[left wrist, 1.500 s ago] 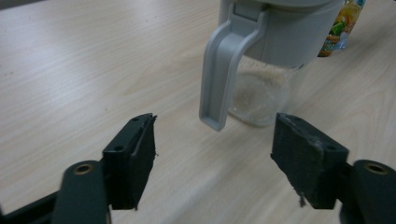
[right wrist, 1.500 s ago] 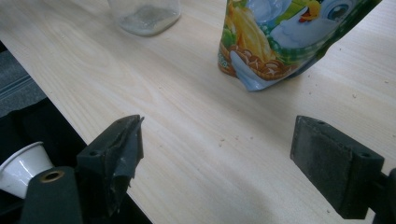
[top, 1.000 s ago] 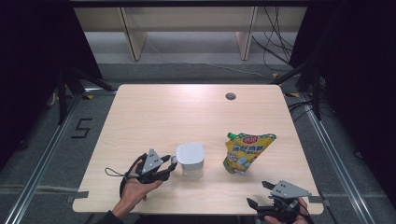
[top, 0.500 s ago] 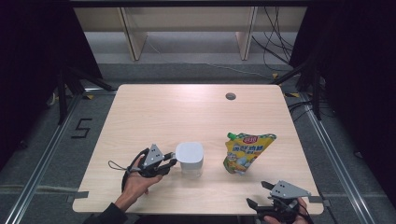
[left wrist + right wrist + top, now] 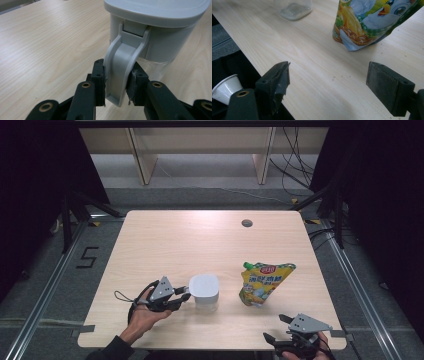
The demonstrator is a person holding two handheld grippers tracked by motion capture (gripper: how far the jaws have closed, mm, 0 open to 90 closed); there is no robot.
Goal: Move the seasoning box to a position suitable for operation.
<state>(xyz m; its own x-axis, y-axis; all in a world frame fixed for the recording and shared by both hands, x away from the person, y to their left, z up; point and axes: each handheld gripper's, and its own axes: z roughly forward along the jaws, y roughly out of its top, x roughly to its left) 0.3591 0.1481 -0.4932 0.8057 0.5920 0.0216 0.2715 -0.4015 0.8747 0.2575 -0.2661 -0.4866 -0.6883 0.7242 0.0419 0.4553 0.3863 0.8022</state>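
Note:
A clear container with a grey lid (image 5: 204, 290) stands near the table's front edge, left of centre. My left gripper (image 5: 182, 296) reaches it from the left. In the left gripper view the pads press both sides of the lid's grey side latch (image 5: 122, 72). The left gripper (image 5: 117, 75) has just been closing and is shut on that latch below the lid (image 5: 155, 15). A yellow-green spouted pouch (image 5: 265, 282) lies to the right of the container. My right gripper (image 5: 276, 328) rests at the front right edge. Its jaws stand wide apart, and the right gripper (image 5: 328, 77) holds nothing, short of the pouch (image 5: 372, 20).
The wooden table (image 5: 200, 240) has a cable hole (image 5: 246, 223) at the back right. Dark floor and rails surround it. In the right gripper view the container's glass base (image 5: 294, 7) stands far off, and a small white cone (image 5: 225, 88) shows below the table's edge.
The left gripper's jaws have closed in on the container's side latch, and the hand has shifted slightly. The right gripper, pouch and container have not moved.

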